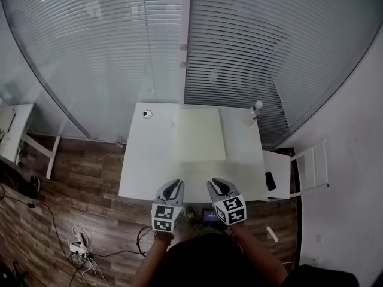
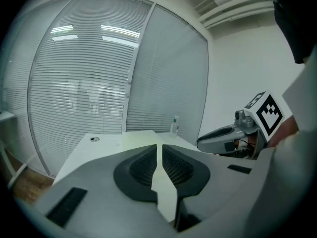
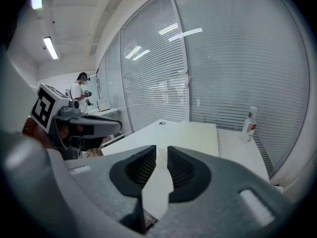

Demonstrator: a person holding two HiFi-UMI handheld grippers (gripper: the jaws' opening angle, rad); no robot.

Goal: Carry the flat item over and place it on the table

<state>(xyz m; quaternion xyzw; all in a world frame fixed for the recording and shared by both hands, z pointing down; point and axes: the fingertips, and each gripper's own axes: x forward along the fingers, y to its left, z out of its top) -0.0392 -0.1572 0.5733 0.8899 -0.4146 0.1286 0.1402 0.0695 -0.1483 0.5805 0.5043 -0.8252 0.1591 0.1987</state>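
Note:
A pale, thin flat board [image 1: 199, 134] lies flat on the white table [image 1: 146, 160], toward its far side. It also shows past the jaws in both gripper views, as the board [image 2: 143, 139] and the board [image 3: 195, 135]. My left gripper [image 1: 173, 183] and right gripper [image 1: 218, 183] hover side by side over the table's near edge, short of the board and apart from it. In each gripper view the jaws stand a narrow gap apart with nothing between them: left gripper [image 2: 158, 147], right gripper [image 3: 161, 148].
A small bottle [image 1: 254, 112] stands at the table's far right corner and a small round object [image 1: 147, 114] at the far left. A glass wall with blinds runs behind. A white stand [image 1: 299, 172] sits to the right, cables [image 1: 78, 244] on the wooden floor at left.

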